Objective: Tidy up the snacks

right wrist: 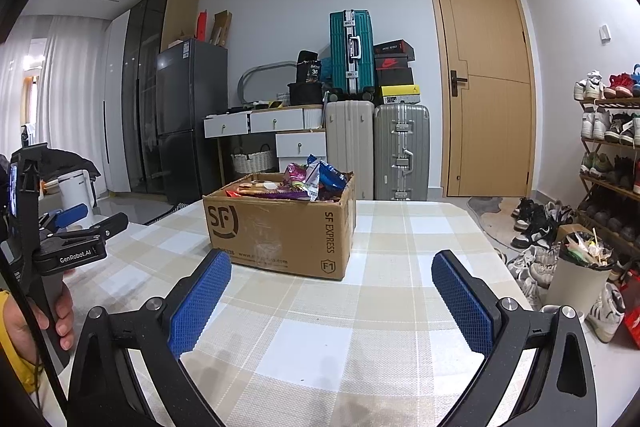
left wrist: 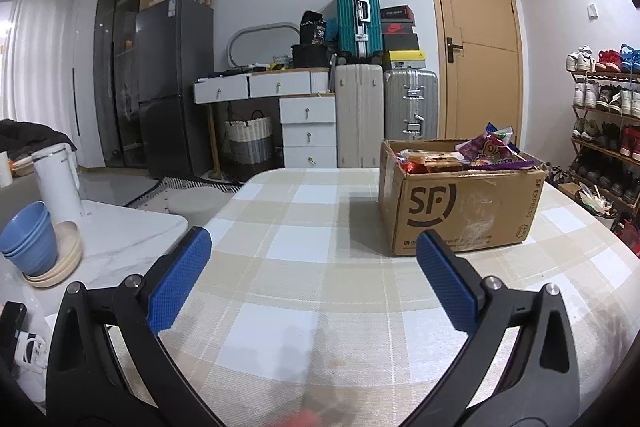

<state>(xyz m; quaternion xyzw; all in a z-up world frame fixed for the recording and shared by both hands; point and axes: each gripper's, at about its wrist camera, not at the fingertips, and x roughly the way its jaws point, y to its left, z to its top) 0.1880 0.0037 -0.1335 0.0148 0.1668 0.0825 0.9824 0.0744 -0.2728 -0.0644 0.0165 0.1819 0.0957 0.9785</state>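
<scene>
A brown SF Express cardboard box (left wrist: pixel 460 205) full of snack packets (left wrist: pixel 490 151) stands on the checked tablecloth (left wrist: pixel 312 267). In the left wrist view it is ahead and to the right. In the right wrist view the box (right wrist: pixel 280 227) is straight ahead, with the snacks (right wrist: pixel 304 181) heaped in it. My left gripper (left wrist: pixel 314 259) is open and empty above the cloth, short of the box. My right gripper (right wrist: pixel 332 283) is open and empty, just in front of the box. The left gripper also shows at the left of the right wrist view (right wrist: pixel 76 223).
A marble side table (left wrist: pixel 120 239) at the left holds stacked blue bowls (left wrist: pixel 30 239) and a white kettle (left wrist: pixel 56 179). A bin (right wrist: pixel 580 271), loose shoes and a shoe rack (right wrist: pixel 612 163) stand to the right of the table. Suitcases (right wrist: pixel 400 151) and drawers are behind.
</scene>
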